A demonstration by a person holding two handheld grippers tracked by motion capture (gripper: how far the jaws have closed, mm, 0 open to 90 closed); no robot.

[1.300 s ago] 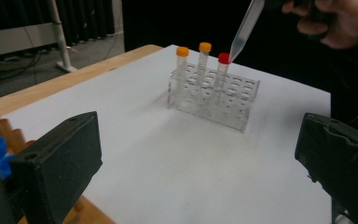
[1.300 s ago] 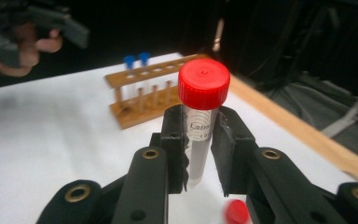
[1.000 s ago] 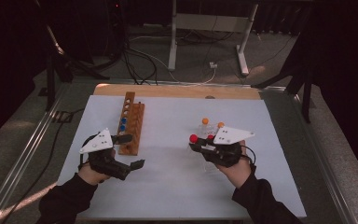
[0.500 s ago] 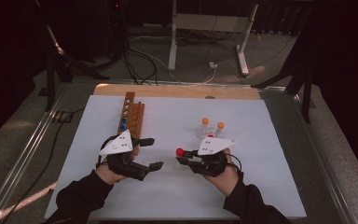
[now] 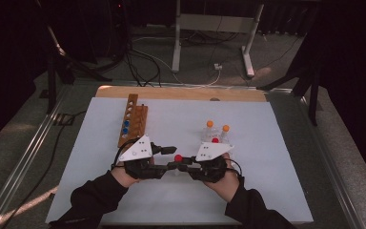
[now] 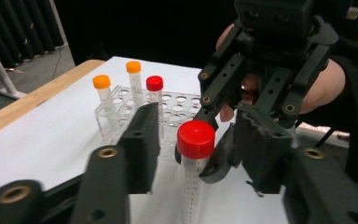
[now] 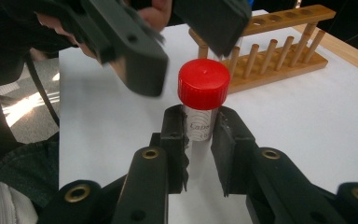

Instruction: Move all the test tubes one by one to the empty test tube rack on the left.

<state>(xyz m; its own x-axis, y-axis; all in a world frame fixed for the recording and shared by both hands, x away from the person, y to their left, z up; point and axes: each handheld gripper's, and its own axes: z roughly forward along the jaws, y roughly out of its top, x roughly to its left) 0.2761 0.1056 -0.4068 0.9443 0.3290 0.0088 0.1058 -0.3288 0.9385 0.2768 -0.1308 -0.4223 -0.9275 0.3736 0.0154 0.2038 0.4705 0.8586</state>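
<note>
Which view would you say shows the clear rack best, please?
The left gripper view: the clear rack stands close, its holes and three capped tubes plain. The high view shows it small and far off, partly behind a hand-held gripper's plate.

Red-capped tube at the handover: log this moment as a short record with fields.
held item: red-capped tube, upright
right gripper: shut on the tube below its cap
left gripper: jaws either side of the tube, just closing, pads not yet pressing
clear rack: two orange-capped tubes, one red-capped
wooden rack: blue-capped tubes, left of the grippers
</note>
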